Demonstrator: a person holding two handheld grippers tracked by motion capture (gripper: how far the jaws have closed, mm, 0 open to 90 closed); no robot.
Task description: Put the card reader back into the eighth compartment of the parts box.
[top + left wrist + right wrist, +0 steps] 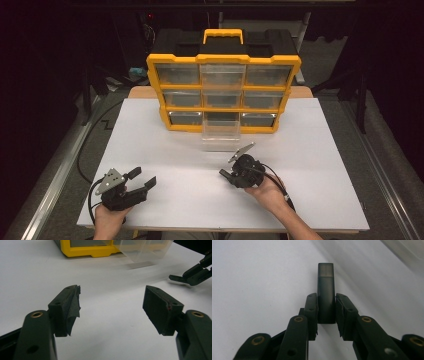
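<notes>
While the person's left hand (107, 215) rests at the near left corner of the white table (310, 200), the left gripper (141, 179) it holds lies low over the surface with its two black jaws spread wide and nothing between them. Seen from the left gripper view, the left gripper (111, 300) has bare white tabletop in the gap, and a bit of dark tape or cloth hangs loose from the pad (72, 307) on one jaw.

Nearer the middle of the table, the right hand (270, 192) holds the right gripper (225, 173), which points toward the left side of the high view. Its jaws are closed on a small dark rectangular block (326, 293): in the right gripper view the right gripper (326, 310) clamps the lower part of the block from both sides, and the upper part sticks out past the jaw tips over the white surface. Whether the block touches the table I cannot tell.

A yellow and black organizer (223, 90) with clear drawers and a yellow carry handle (223, 36) stands at the far side of the table. One clear drawer (221, 135) from its bottom middle slot is pulled out and rests on the table, just beyond the right gripper.
</notes>
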